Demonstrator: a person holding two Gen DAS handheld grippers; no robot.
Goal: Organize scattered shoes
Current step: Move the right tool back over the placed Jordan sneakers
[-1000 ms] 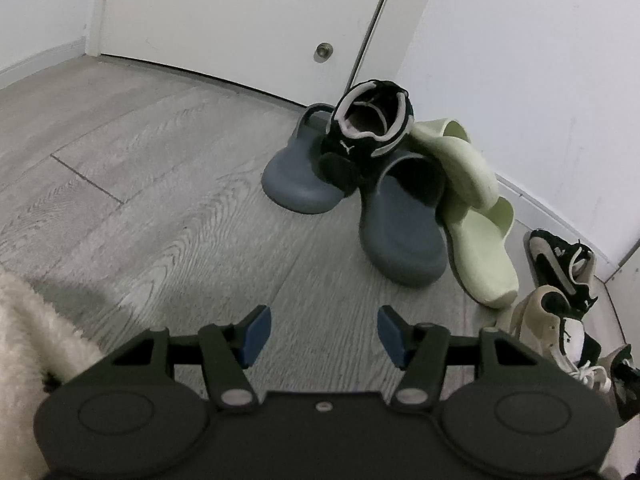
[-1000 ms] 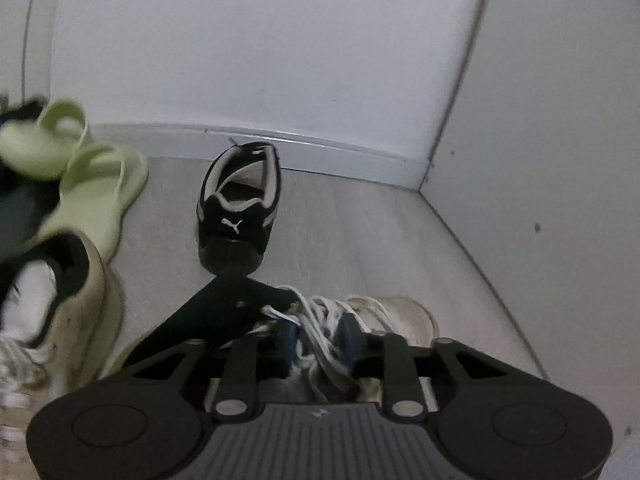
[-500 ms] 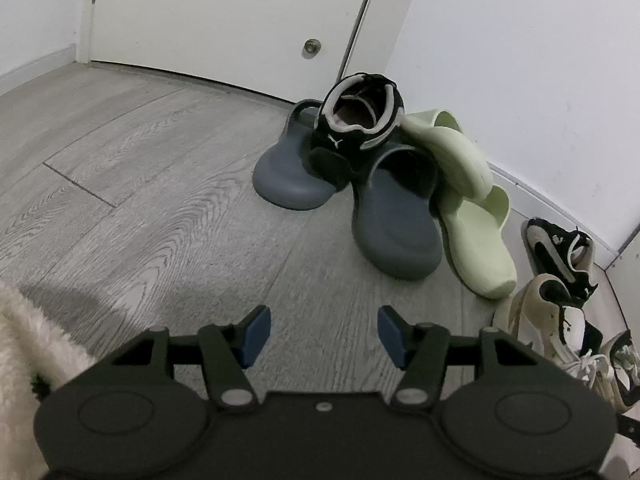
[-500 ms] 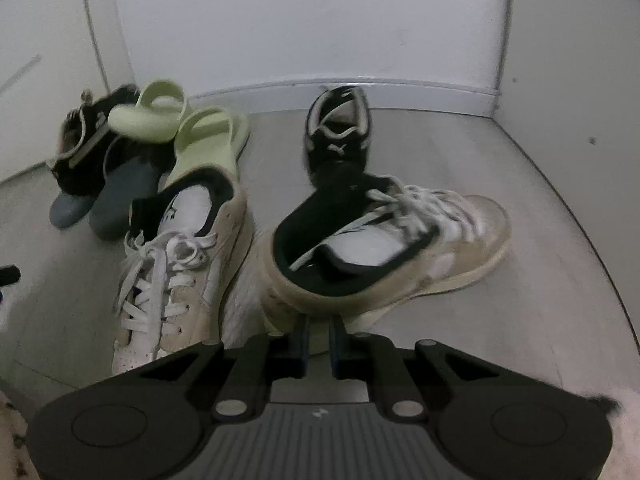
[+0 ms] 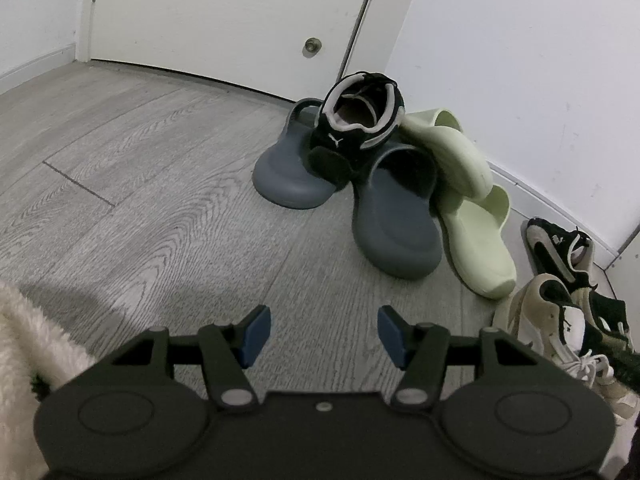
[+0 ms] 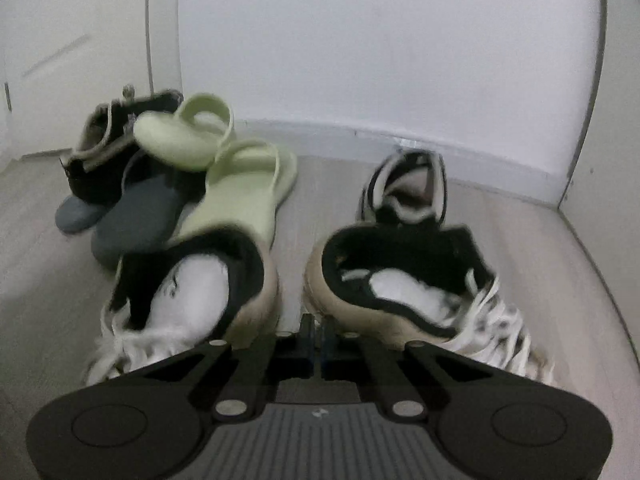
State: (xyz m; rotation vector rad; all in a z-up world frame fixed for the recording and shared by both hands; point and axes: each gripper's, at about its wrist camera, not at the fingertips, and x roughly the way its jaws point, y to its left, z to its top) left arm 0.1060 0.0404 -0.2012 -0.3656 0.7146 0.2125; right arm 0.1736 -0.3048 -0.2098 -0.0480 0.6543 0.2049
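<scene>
My right gripper [image 6: 317,328] is shut, its tips low against the heel side of a beige-and-white sneaker [image 6: 404,292]; nothing shows between the pads. Its mate [image 6: 192,292] stands just left of it, heel toward me. Behind them a black sneaker [image 6: 404,188] points at the wall. My left gripper [image 5: 324,336] hangs open over bare floor. Ahead of it lies a pile: two grey slides [image 5: 400,236], a second black sneaker [image 5: 356,136] propped on them, and two pale green slides [image 5: 480,248]. The beige pair [image 5: 552,320] shows at the right edge.
A white door [image 5: 220,12] closes the far side, and a white wall with a baseboard [image 6: 440,148] runs behind the shoes into a corner at the right. Grey wood floor [image 5: 140,184] spreads to the left. A fleecy sleeve [image 5: 24,340] is at the lower left.
The right camera has dropped closer to the two beige sneakers, and the pads have closed tighter by the heel. The left gripper has drifted slightly back, still open.
</scene>
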